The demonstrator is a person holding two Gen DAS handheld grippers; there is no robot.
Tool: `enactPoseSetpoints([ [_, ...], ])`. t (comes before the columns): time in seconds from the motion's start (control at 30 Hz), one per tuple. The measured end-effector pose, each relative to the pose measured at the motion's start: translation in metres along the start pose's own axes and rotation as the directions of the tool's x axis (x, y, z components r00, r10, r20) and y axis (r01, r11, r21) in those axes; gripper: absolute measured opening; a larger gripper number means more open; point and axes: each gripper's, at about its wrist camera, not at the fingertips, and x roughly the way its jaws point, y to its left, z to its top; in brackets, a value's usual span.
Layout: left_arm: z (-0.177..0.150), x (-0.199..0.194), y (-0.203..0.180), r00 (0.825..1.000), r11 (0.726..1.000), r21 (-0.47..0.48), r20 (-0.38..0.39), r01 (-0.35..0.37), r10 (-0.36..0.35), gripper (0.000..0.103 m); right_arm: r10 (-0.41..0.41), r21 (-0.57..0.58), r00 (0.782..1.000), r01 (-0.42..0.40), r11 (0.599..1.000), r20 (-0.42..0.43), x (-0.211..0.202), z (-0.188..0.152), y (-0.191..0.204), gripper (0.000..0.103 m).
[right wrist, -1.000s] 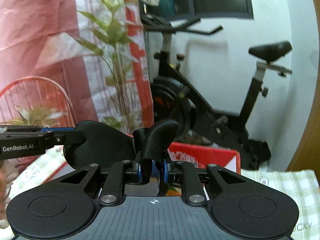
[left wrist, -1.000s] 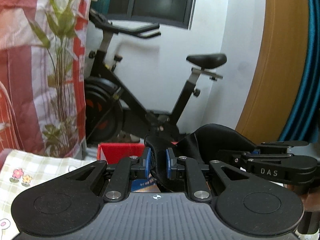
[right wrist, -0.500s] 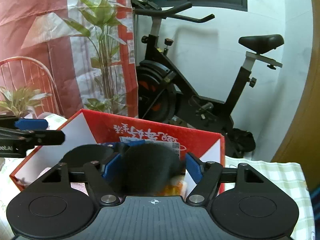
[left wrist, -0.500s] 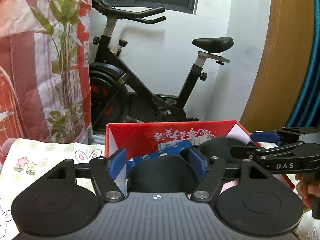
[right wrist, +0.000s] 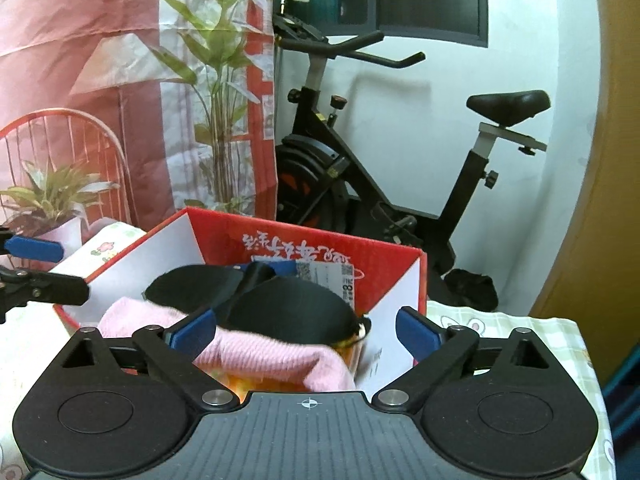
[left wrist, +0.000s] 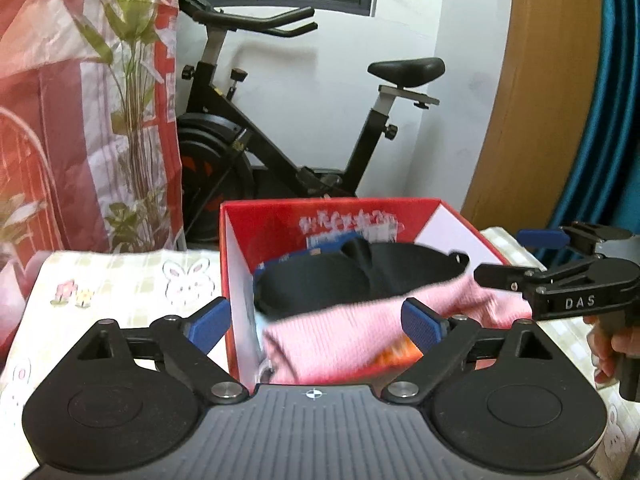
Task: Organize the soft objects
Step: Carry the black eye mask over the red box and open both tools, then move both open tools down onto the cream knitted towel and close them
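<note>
A red cardboard box [left wrist: 240,248] [right wrist: 404,256] stands on the table. A black padded soft item [left wrist: 360,276] [right wrist: 288,308] lies in it on top of a pink knitted cloth [left wrist: 332,340] [right wrist: 264,348]. My left gripper [left wrist: 318,322] is open and empty, just in front of the box's near side. My right gripper [right wrist: 306,330] is open and empty, above the near edge of the box. The right gripper shows at the right of the left wrist view [left wrist: 560,264]; the left gripper's fingertips [right wrist: 36,250] show at the left of the right wrist view.
A checked tablecloth [left wrist: 120,280] [right wrist: 500,320] with rabbit and flower prints covers the table. Behind it stand an exercise bike [left wrist: 300,140] [right wrist: 360,184], a red and white curtain [left wrist: 60,120], a potted plant [right wrist: 52,196] and a wooden door [left wrist: 540,100].
Both grippers opened and let go of the black soft item, which dropped into the red box onto the pink cloth. Both grippers then drew back a little with wider jaws.
</note>
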Motion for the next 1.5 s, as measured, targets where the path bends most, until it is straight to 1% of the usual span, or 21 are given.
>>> enactPoseSetpoints([
  [0.2, -0.021, -0.011, -0.002, 1.000, 1.000, -0.010, -0.020, -0.012, 0.012, 0.093, -0.026, 0.042, 0.999, 0.025, 0.999, 0.019, -0.019, -0.018, 0.002, 0.098],
  [0.33, -0.029, -0.013, -0.005, 0.999, 1.000, -0.013, -0.034, -0.006, 0.006, 0.093, -0.038, 0.072, 0.999, 0.036, 0.997, 0.021, -0.030, -0.031, 0.004, 0.099],
  [0.47, -0.040, -0.014, -0.005, 0.999, 1.000, -0.023, -0.046, 0.004, -0.005, 0.093, -0.048, 0.067, 0.998, 0.045, 0.997, 0.030, -0.039, -0.044, 0.006, 0.099],
  [0.6, -0.055, -0.012, -0.003, 0.998, 0.999, -0.043, -0.067, 0.006, -0.009, 0.093, -0.049, 0.083, 0.998, 0.045, 0.996, 0.045, -0.049, -0.058, 0.007, 0.099],
  [0.7, -0.068, -0.007, 0.002, 0.995, 0.998, -0.064, -0.099, 0.006, -0.012, 0.093, -0.039, 0.096, 0.997, 0.033, 0.995, 0.059, -0.058, -0.074, 0.009, 0.098],
  [0.8, -0.084, 0.000, 0.006, 0.991, 0.996, -0.085, -0.136, 0.005, -0.017, 0.093, -0.025, 0.086, 0.999, 0.022, 0.996, 0.039, -0.060, -0.092, 0.013, 0.098],
  [0.87, -0.095, 0.004, 0.008, 0.987, 0.995, -0.099, -0.156, 0.008, -0.023, 0.093, -0.005, 0.082, 1.000, 0.005, 0.997, 0.000, -0.055, -0.106, 0.017, 0.096],
  [0.93, -0.106, 0.009, 0.010, 0.984, 0.994, -0.114, -0.177, 0.008, -0.028, 0.093, -0.003, 0.080, 0.999, 0.005, 0.997, -0.033, -0.050, -0.119, 0.021, 0.092],
  [0.97, -0.111, 0.010, 0.010, 0.983, 0.993, -0.118, -0.180, 0.004, -0.025, 0.093, -0.005, 0.085, 0.999, 0.009, 0.996, -0.049, -0.046, -0.126, 0.022, 0.092],
  [1.03, -0.119, 0.010, 0.010, 0.986, 0.993, -0.121, -0.166, -0.011, -0.010, 0.092, 0.000, 0.110, 0.997, 0.009, 0.994, -0.076, -0.040, -0.138, 0.022, 0.085],
  [1.1, -0.124, 0.010, 0.009, 0.988, 0.992, -0.124, -0.154, -0.008, -0.011, 0.090, 0.010, 0.145, 0.995, 0.005, 0.989, -0.097, -0.034, -0.148, 0.022, 0.081],
  [1.17, -0.129, 0.013, 0.008, 0.987, 0.991, -0.131, -0.158, 0.002, -0.023, 0.086, 0.015, 0.171, 0.993, 0.005, 0.985, -0.115, -0.030, -0.158, 0.022, 0.078],
  [1.23, -0.134, 0.018, 0.007, 0.985, 0.990, -0.138, -0.170, 0.013, -0.036, 0.078, 0.023, 0.183, 0.991, 0.001, 0.983, -0.130, -0.027, -0.164, 0.022, 0.073],
  [1.27, -0.137, 0.019, 0.007, 0.984, 0.990, -0.143, -0.172, 0.020, -0.045, 0.066, 0.027, 0.187, 0.991, -0.003, 0.982, -0.128, -0.026, -0.166, 0.022, 0.073],
  [1.3, -0.139, 0.019, 0.008, 0.985, 0.988, -0.152, -0.165, 0.028, -0.054, 0.060, 0.028, 0.187, 0.992, -0.005, 0.982, -0.120, -0.026, -0.168, 0.021, 0.073],
  [1.33, -0.143, 0.017, 0.008, 0.987, 0.986, -0.161, -0.149, 0.032, -0.056, 0.060, 0.031, 0.185, 0.993, -0.010, 0.983, -0.111, -0.027, -0.170, 0.021, 0.071],
  [1.37, -0.145, 0.016, 0.007, 0.989, 0.986, -0.163, -0.137, 0.030, -0.052, 0.056, 0.034, 0.180, 0.994, -0.015, 0.983, -0.100, -0.028, -0.173, 0.022, 0.070],
  [1.4, -0.147, 0.015, 0.005, 0.991, 0.987, -0.158, -0.125, 0.030, -0.050, 0.052, 0.038, 0.176, 0.995, -0.022, 0.984, -0.090, -0.029, -0.173, 0.020, 0.065],
  [1.43, -0.149, 0.013, 0.002, 0.993, 0.989, -0.146, -0.113, 0.027, -0.044, 0.052, 0.047, 0.164, 0.996, -0.033, 0.986, -0.078, -0.030, -0.174, 0.022, 0.056],
  [1.5, -0.152, 0.011, -0.004, 0.995, 0.992, -0.127, -0.100, 0.015, -0.028, 0.051, 0.061, 0.121, 0.996, -0.053, 0.991, -0.062, -0.033, -0.175, 0.028, 0.046],
])
